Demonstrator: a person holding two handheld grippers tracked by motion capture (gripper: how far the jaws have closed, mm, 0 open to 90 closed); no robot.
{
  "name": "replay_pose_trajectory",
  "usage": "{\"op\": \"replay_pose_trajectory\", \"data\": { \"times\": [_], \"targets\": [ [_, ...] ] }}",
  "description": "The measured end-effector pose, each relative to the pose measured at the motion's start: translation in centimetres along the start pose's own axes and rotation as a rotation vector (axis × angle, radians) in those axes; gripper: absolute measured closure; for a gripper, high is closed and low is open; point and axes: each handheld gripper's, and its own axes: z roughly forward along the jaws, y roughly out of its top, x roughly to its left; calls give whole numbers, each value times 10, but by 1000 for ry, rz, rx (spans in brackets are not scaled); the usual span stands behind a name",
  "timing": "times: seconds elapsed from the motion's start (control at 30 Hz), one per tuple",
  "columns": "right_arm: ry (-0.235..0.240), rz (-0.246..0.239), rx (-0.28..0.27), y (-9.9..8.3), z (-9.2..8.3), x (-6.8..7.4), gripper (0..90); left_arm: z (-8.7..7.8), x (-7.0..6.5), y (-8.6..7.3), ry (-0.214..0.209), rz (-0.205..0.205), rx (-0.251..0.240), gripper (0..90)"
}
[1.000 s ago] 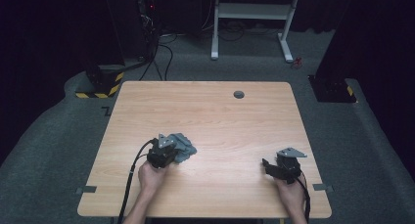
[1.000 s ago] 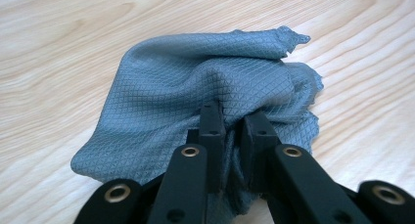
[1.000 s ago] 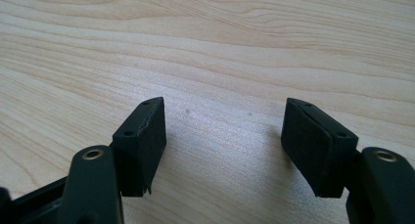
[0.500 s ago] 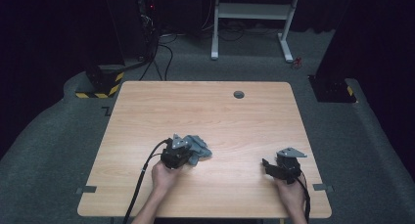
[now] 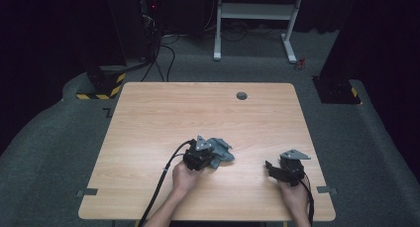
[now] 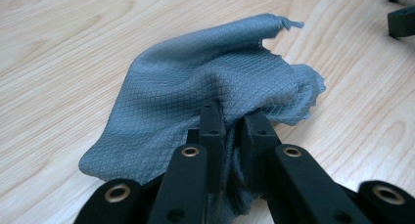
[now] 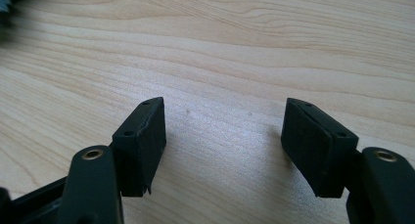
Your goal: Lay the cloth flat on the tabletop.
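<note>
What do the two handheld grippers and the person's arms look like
Both the left gripper and the right gripper are black, each topped by a grey three-cornered plate and trailing a black cable. Their jaws are flat rectangular pads on linkage arms with brass-coloured rivets. The forearms are bare, no sleeves.

On the surface (image 5: 148, 118), the cloth (image 5: 221, 151) lies near the middle of the 6 o'clock half, with the left gripper (image 5: 204, 153) touching it at its 9 o'clock side. The right gripper (image 5: 270, 166) sits well apart toward 3 o'clock, near the front edge. A round hole (image 5: 241, 95) lies at 12 o'clock, near the far edge.
</note>
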Motion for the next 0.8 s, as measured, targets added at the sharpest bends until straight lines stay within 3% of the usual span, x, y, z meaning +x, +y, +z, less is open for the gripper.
{"op": "replay_pose_trajectory", "data": {
  "times": [0.4,0.47,0.63,0.8],
  "targets": [
    [0,0,0,0,0,0,332,14,-12,10,-32,8,14,802],
    [0,0,0,0,0,0,332,16,-13,10,-34,15,23,769],
    [0,0,0,0,0,0,332,10,-22,15,-12,47,8,553],
    [0,0,0,0,0,0,332,7,-28,22,-13,71,-15,484]
  ]
}}
